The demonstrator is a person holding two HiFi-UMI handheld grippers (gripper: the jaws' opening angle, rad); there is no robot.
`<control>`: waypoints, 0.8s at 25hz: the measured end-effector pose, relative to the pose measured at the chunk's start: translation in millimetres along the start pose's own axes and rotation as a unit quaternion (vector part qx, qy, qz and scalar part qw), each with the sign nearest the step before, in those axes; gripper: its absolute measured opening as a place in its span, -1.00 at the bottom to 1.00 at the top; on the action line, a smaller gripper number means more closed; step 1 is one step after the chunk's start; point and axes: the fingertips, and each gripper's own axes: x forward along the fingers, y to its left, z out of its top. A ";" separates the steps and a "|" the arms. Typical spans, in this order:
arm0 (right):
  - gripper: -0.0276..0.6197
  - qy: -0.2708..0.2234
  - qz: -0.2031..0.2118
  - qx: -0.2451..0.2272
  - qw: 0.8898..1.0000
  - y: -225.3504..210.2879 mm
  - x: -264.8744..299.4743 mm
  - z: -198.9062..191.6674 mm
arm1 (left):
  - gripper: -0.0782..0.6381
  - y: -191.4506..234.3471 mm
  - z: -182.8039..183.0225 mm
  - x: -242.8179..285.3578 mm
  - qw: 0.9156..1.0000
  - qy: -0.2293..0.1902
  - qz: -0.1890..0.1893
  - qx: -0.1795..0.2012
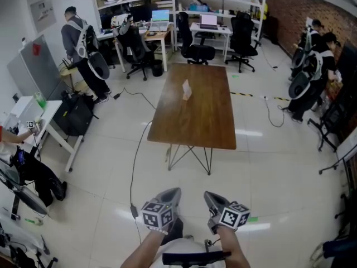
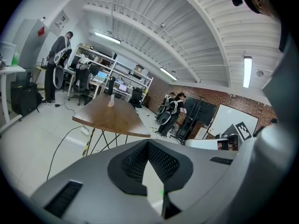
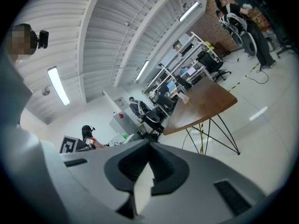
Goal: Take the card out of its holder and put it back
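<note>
Closest to me, the left gripper (image 1: 170,194) hangs low in front of my body with its fingers clenched on nothing; its own view shows the two dark pads meeting at the tip with only floor beyond them. The right gripper (image 1: 212,197) sits just beside it, and its fingers are pressed together and empty as well. Under both is bare pale floor (image 1: 262,172), and a dark cable (image 1: 134,166) trails across it to my left. Past that open stretch stands the brown tabletop (image 1: 195,119) on thin wire legs, well apart from me and out of reach of either gripper. The card (image 1: 186,86) stands upright in its holder (image 1: 187,95) toward the far half of the tabletop, a little left of the middle. It is one small pale shape from here, too small for me to tell where card ends and holder begins. Nothing else lies on the wood. Beyond the tabletop are black office chairs (image 1: 196,43), then desks and shelves with screens (image 1: 159,18), and people stand off to both sides. By my reading the task has not begun: the card looks seated and neither gripper is near it. I have yet to close in on the tabletop, steady the holder, draw the card out and slide it back in.
</note>
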 end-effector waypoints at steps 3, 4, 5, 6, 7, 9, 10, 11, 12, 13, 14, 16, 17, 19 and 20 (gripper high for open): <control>-0.88 -0.002 0.001 -0.008 1.000 -10.5 16.2 14.8 | -0.78 10.6 14.5 19.0 1.000 -0.004 -0.003 0.000; -0.88 -0.005 0.002 -0.009 1.000 -14.6 22.1 20.5 | -0.78 14.8 19.8 25.8 1.000 -0.004 -0.004 -0.001; -0.88 -0.008 0.002 -0.009 1.000 -18.1 28.0 26.4 | -0.78 19.1 25.1 32.5 1.000 -0.004 -0.005 -0.001; -0.88 -0.009 0.001 -0.010 1.000 -20.8 33.9 32.6 | -0.78 23.3 30.7 38.7 1.000 -0.003 -0.006 -0.002; -0.88 -0.010 -0.001 -0.010 1.000 -22.9 39.7 39.2 | -0.78 27.2 36.7 44.6 1.000 -0.002 -0.007 -0.002; -0.88 -0.015 -0.003 -0.008 1.000 -25.8 51.7 53.4 | -0.78 34.6 49.8 55.3 1.000 -0.002 -0.009 0.000; -0.88 -0.017 -0.003 -0.005 1.000 -27.3 57.9 60.2 | -0.78 38.4 56.2 60.4 1.000 -0.002 -0.011 0.001; -0.88 -0.020 -0.002 -0.001 1.000 -29.3 64.2 66.1 | -0.78 42.1 62.1 65.5 1.000 -0.001 -0.012 0.003; -0.88 -0.022 -0.002 0.001 1.000 -31.4 70.5 71.6 | -0.78 45.8 67.3 70.8 1.000 0.001 -0.013 0.004; -0.88 -0.023 -0.003 -0.001 1.000 -33.4 76.6 77.1 | -0.78 49.7 72.0 76.2 1.000 0.002 -0.015 0.005; -0.88 -0.021 -0.006 -0.005 1.000 -35.4 83.0 81.9 | -0.78 54.2 76.1 81.5 1.000 0.003 -0.016 0.005; -0.88 -0.016 -0.010 -0.013 1.000 -40.7 96.7 86.6 | -0.78 64.2 83.0 90.0 1.000 0.004 -0.016 0.004; -0.88 -0.016 -0.010 -0.013 1.000 -42.9 103.8 88.0 | -0.78 69.3 86.3 93.1 1.000 0.005 -0.016 0.003; -0.88 -0.015 -0.011 -0.012 1.000 -43.3 117.9 93.8 | -0.78 79.5 93.9 98.4 1.000 0.006 -0.017 0.001; -0.88 -0.015 -0.012 -0.012 1.000 -43.3 124.9 97.4 | -0.78 84.7 98.3 101.1 1.000 0.007 -0.017 0.001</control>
